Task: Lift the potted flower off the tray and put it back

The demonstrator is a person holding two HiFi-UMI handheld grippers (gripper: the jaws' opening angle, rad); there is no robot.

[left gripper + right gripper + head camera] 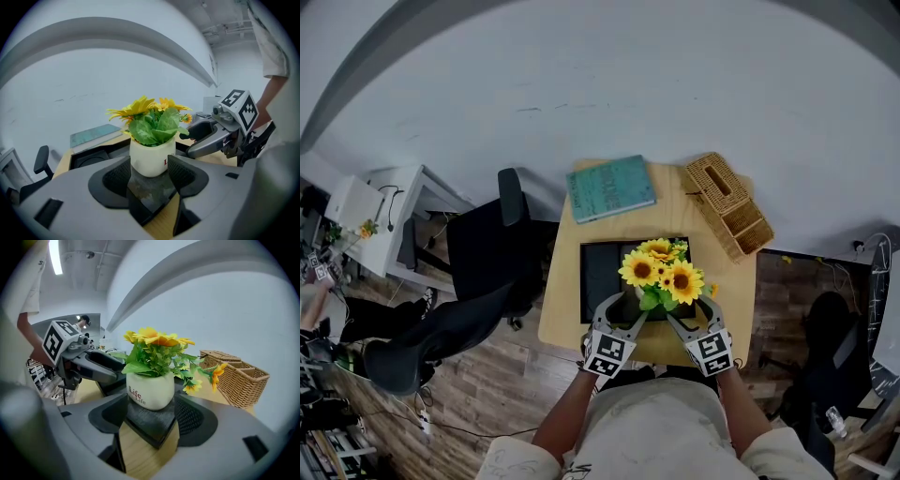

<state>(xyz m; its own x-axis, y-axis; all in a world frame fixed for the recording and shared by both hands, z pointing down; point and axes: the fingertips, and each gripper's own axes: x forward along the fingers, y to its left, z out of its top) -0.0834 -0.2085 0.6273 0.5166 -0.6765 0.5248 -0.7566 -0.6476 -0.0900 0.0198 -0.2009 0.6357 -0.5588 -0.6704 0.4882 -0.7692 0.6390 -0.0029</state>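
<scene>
The left gripper [149, 165] and the right gripper [152, 404] were both open, holding nothing, with the potted flower [661, 274] standing between their jaws on the tray [600, 267]. An unequal closing could probably tip it.

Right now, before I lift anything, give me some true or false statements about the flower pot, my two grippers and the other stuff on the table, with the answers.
1. The white pot stands on the black tray. True.
2. The teal book lies inside the wicker basket. False: it lies flat on the table, beside the basket and apart from it.
3. The left gripper and the right gripper both have their jaws apart, with the pot in line with each gap. True.
4. The flowers in the pot are red. False: they are yellow, with green leaves.
</scene>
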